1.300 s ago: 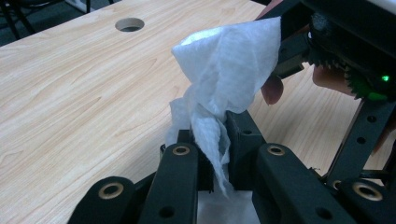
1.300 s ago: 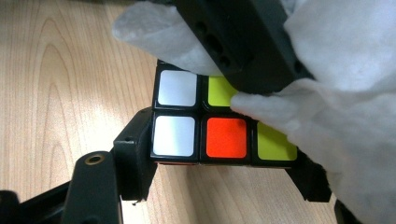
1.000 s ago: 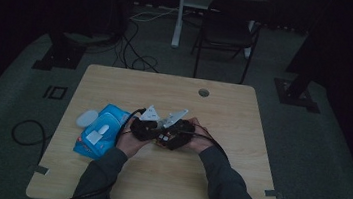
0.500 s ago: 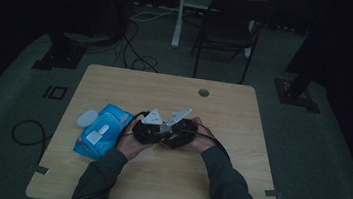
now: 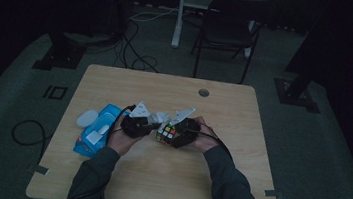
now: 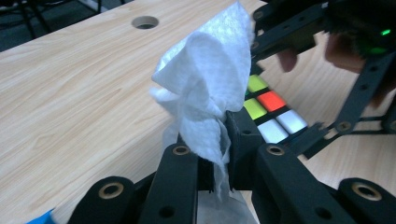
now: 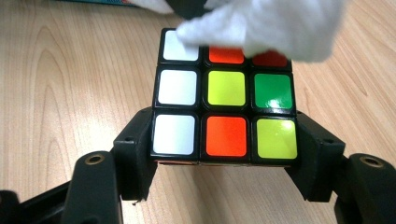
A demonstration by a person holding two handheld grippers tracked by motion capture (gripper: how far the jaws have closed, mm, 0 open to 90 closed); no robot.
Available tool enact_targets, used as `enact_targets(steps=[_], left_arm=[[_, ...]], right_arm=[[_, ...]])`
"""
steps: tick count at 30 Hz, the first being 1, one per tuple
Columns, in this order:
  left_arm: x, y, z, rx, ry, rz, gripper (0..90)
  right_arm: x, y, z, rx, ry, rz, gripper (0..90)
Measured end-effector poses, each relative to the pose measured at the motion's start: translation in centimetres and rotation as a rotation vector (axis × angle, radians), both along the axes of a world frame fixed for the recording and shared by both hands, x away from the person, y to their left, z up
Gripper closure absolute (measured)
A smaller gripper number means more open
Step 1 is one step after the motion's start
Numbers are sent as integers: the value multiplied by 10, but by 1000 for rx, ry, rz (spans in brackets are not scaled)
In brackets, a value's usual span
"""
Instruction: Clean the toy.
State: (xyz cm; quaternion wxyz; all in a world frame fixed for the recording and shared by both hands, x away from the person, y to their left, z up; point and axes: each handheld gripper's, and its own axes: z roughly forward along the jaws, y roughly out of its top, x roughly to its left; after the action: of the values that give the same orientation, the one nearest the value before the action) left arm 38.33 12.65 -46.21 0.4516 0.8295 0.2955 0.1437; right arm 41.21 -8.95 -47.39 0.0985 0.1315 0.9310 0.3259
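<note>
A colour-scrambled puzzle cube (image 7: 225, 95) sits between the jaws of my right gripper (image 7: 224, 135), which is shut on its two sides, just above the table. In the high view the cube (image 5: 167, 131) is at mid-table between both hands. My left gripper (image 6: 219, 149) is shut on a crumpled white tissue (image 6: 205, 93). The tissue (image 7: 261, 23) lies against the far row of the cube's upper face and hides part of it. In the left gripper view the cube (image 6: 271, 109) shows just behind the tissue, with the right gripper's jaws around it.
A blue wipe pack (image 5: 95, 133) lies at the table's left, with a white round lid (image 5: 87, 117) beside it. A cable hole (image 5: 204, 92) sits near the far edge. Beyond the table stand a chair (image 5: 227, 30) and floor cables (image 5: 135, 49).
My left gripper with the tissue has shifted slightly across the cube's top. The right gripper and the cube have stayed in place.
</note>
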Motion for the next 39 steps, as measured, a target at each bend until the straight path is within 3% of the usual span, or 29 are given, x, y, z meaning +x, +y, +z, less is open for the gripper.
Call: enact_targets(steps=[7,25,29,32,39], left_arm=[[1,3,-4,10,10,13,838],[1,3,-17,24,57,-8,839],[0,2,-21,36,68,-12,839],[-1,0,-26,74,71,-24,840],[-4,-1,-30,91,76,-35,839]], right_arm=[[-2,0,3,5,-12,8,343],[-3,-6,4,20,-21,3,343],[-3,-8,7,33,-26,1,343],[-3,-10,10,45,-31,-5,343],[-1,-15,13,61,-33,-22,343]])
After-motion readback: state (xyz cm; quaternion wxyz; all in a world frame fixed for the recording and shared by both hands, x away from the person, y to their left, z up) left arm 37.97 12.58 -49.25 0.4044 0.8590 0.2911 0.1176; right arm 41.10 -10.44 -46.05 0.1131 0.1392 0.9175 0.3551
